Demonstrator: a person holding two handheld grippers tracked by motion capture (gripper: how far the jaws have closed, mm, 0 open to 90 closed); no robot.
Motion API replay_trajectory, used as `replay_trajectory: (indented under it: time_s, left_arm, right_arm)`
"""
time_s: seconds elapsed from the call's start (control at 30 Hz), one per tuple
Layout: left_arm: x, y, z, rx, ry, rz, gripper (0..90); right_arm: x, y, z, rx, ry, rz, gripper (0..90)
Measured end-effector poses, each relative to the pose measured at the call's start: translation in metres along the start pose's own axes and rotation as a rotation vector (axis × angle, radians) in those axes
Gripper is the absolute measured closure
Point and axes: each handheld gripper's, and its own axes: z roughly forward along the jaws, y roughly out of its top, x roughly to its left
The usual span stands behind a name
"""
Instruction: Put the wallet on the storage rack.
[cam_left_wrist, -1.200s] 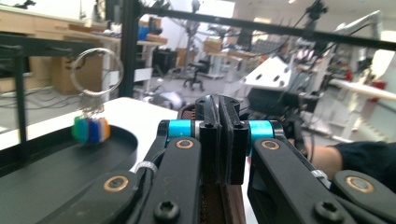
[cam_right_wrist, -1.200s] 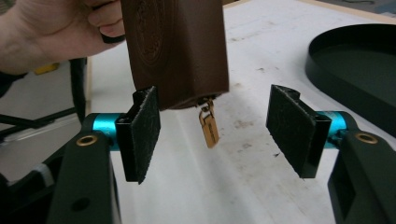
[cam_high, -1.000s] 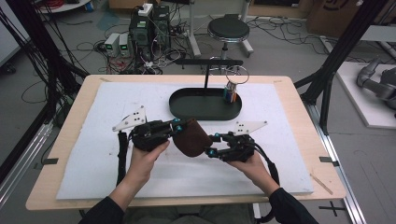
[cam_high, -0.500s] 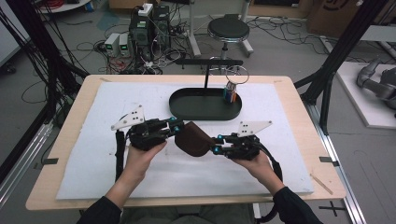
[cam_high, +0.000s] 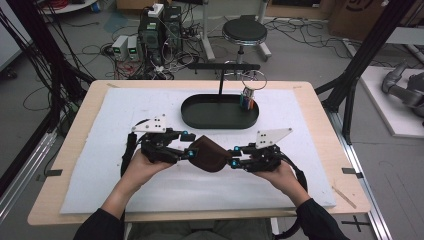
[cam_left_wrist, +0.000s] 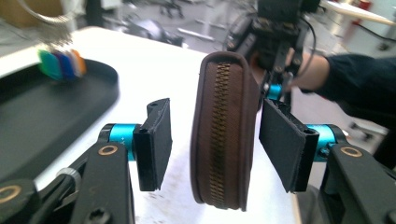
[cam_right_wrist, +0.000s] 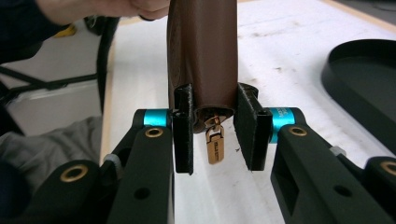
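Note:
A brown zip pouch (cam_high: 207, 154) is held on edge above the white mat between the two grippers. My left gripper (cam_high: 189, 150) has just been opening. In the left gripper view the pouch (cam_left_wrist: 224, 135) stands between its spread pads (cam_left_wrist: 154, 140) with a gap on the left side. My right gripper (cam_high: 234, 159) has been closing and is shut on the pouch's other end. In the right gripper view its pads (cam_right_wrist: 184, 126) press the pouch (cam_right_wrist: 203, 51), and a gold zipper pull (cam_right_wrist: 215, 142) hangs between them.
A black oval tray (cam_high: 220, 112) lies beyond the grippers on the white mat (cam_high: 100, 150). A key ring with coloured tags (cam_high: 248, 100) hangs at its right end from a black stand (cam_high: 222, 67). Cables trail from both grippers toward the table's front edge.
The left jaws have spread apart and let go of the pouch. The right jaws have closed on its other end. Both hands have stayed nearly in place.

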Motion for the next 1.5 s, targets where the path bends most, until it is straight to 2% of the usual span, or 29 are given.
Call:
replay_trajectory:
  time_s: [0.03, 0.13, 0.17, 0.2, 0.27, 0.33, 0.4, 0.43, 0.47, 0.5, 0.53, 0.57, 0.6, 0.63, 0.7, 0.73, 0.77, 0.87, 0.9, 0.97, 1.03, 1.13, 1.17, 1.2, 1.23, 1.33, 1.37, 1.43, 1.5]
  left_arm:
    - [0.0, -0.001, 0.002, 0.016, -0.03, 0.001, 44.2]
    - [-0.001, -0.002, 0.005, 0.035, -0.069, 0.008, 48.7]
    - [-0.001, -0.002, 0.005, 0.035, -0.069, 0.008, 51.3]
    - [-0.001, -0.002, 0.007, 0.048, -0.092, 0.017, 58.1]
    - [-0.002, -0.002, 0.006, 0.037, -0.095, 0.033, 62.8]
    - [-0.002, -0.003, 0.006, 0.019, -0.101, 0.027, 64.8]
    - [0.0, -0.005, 0.005, -0.027, -0.106, 0.017, 66.0]
    - [0.0, -0.005, 0.005, -0.027, -0.106, 0.017, 66.3]
    - [0.001, -0.007, 0.005, -0.063, -0.094, 0.012, 66.6]
    - [0.001, -0.007, 0.005, -0.063, -0.094, 0.012, 66.8]
    - [0.001, -0.008, 0.004, -0.086, -0.084, 0.003, 67.0]
    - [0.002, -0.01, 0.003, -0.13, -0.067, -0.012, 67.1]
    - [0.002, -0.01, 0.003, -0.13, -0.067, -0.012, 67.1]
    - [0.001, -0.012, 0.002, -0.168, -0.049, -0.017, 67.2]
    - [0.001, -0.013, 0.002, -0.212, -0.053, -0.034, 67.2]
    - [0.001, -0.013, 0.002, -0.212, -0.053, -0.034, 67.2]
    - [0.002, -0.014, 0.002, -0.254, -0.077, -0.053, 67.2]
    - [0.0, -0.014, 0.005, -0.276, -0.097, -0.053, 67.1]
    - [-0.001, -0.014, 0.006, -0.27, -0.099, -0.052, 67.2]
    - [-0.001, -0.014, 0.007, -0.264, -0.093, -0.048, 67.0]
    - [-0.001, -0.014, 0.007, -0.26, -0.094, -0.048, 66.2]
    - [-0.002, -0.013, 0.006, -0.218, -0.087, -0.029, 62.4]
    - [-0.002, -0.011, 0.006, -0.16, -0.06, -0.004, 60.3]
    - [-0.002, -0.011, 0.006, -0.16, -0.06, -0.004, 56.7]
    - [-0.001, -0.01, 0.006, -0.098, -0.063, 0.007, 52.0]
    - [-0.002, -0.01, 0.006, -0.048, -0.069, 0.028, 51.7]
    - [-0.002, -0.01, 0.006, -0.048, -0.069, 0.028, 51.7]
    - [-0.004, -0.008, 0.009, -0.007, -0.074, 0.048, 52.0]
    - [-0.006, -0.008, 0.011, 0.009, -0.075, 0.061, 52.9]
  right_arm:
    - [0.002, 0.001, -0.001, 0.026, 0.017, -0.011, 70.7]
    - [0.003, 0.001, 0.0, 0.043, 0.034, -0.02, 70.6]
    - [0.003, 0.001, 0.0, 0.043, 0.034, -0.02, 70.6]
    - [0.003, 0.002, 0.0, 0.052, 0.041, -0.029, 70.6]
    - [0.003, 0.002, 0.0, 0.06, 0.036, -0.033, 70.5]
    - [0.003, 0.002, -0.001, 0.055, 0.034, -0.031, 70.3]
    - [0.002, 0.004, -0.004, 0.021, 0.023, -0.028, 67.9]
    - [0.002, 0.004, -0.004, 0.021, 0.023, -0.028, 67.9]
    - [0.001, 0.004, -0.007, -0.008, 0.008, -0.02, 63.7]
    - [0.0, 0.004, -0.008, -0.021, 0.002, -0.006, 61.2]
    - [-0.002, 0.004, -0.01, -0.034, -0.007, 0.005, 58.4]
    - [-0.003, 0.004, -0.012, -0.052, -0.009, 0.032, 54.5]
    - [-0.004, 0.003, -0.014, -0.064, -0.011, 0.058, 52.5]
    - [-0.006, 0.003, -0.015, -0.08, -0.009, 0.077, 51.5]
    - [-0.007, 0.002, -0.016, -0.098, -0.019, 0.099, 46.0]
    - [-0.007, 0.002, -0.016, -0.098, -0.019, 0.099, 46.0]
    - [-0.008, 0.001, -0.014, -0.115, -0.016, 0.126, 43.9]
    - [-0.008, 0.001, -0.011, -0.132, -0.005, 0.142, 42.1]
    - [-0.007, 0.001, -0.01, -0.135, -0.002, 0.144, 45.0]
    - [-0.007, 0.002, -0.009, -0.14, 0.03, 0.123, 62.0]
    - [-0.005, 0.003, -0.011, -0.136, 0.028, 0.095, 67.4]
    - [-0.004, 0.004, -0.014, -0.13, 0.037, 0.08, 70.6]
    - [-0.004, 0.004, -0.015, -0.119, 0.042, 0.071, 71.3]
    - [-0.004, 0.004, -0.015, -0.119, 0.042, 0.071, 71.3]
    - [-0.003, 0.005, -0.016, -0.107, 0.033, 0.056, 72.5]
    - [-0.002, 0.007, -0.018, -0.079, 0.032, 0.022, 72.8]
    - [-0.002, 0.008, -0.018, -0.071, 0.036, 0.018, 72.8]
    - [-0.001, 0.009, -0.018, -0.058, 0.048, 0.015, 72.9]
    - [-0.001, 0.009, -0.016, -0.042, 0.062, 0.012, 72.9]
